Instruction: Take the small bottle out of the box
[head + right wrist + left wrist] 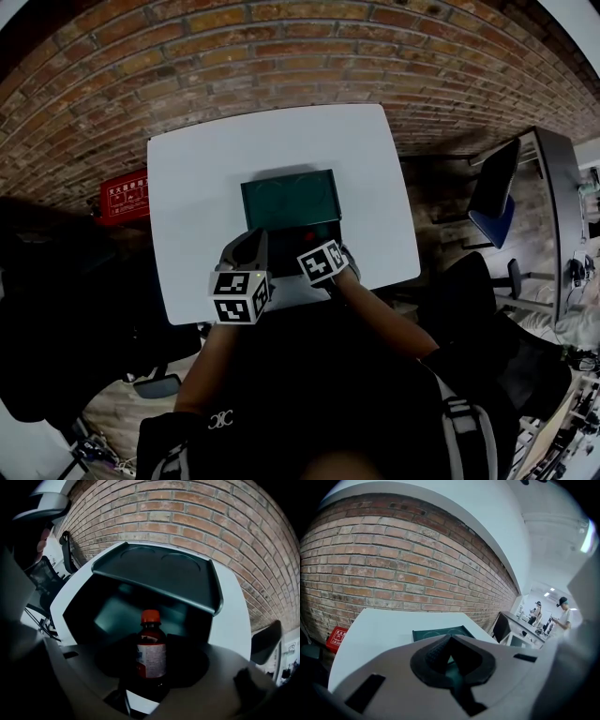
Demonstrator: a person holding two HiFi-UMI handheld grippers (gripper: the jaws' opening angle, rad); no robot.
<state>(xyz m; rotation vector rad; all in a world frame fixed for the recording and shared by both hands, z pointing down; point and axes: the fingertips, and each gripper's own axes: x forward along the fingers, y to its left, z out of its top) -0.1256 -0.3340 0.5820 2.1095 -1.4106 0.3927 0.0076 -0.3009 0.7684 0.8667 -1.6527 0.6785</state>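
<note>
The right gripper [152,667] has its fingers spread wide on either side of the small bottle [151,656], not pressing it. The bottle stands upright at 6 o'clock of the open dark green box [289,199], whose lid [159,571] is tipped back, probably to give access. Whether the bottle stands inside or just outside the box is unclear. It has dark brown glass, an orange-red cap and a white label. The left gripper [451,641], at 7 o'clock, is empty with its fingertips together, apparently waiting.

small glossy dark-brown bottle [151,654] with matt paper label [152,662]; matt dark green box [159,571]; smooth white worktop [206,206]; rough red brick wall [281,56].
</note>
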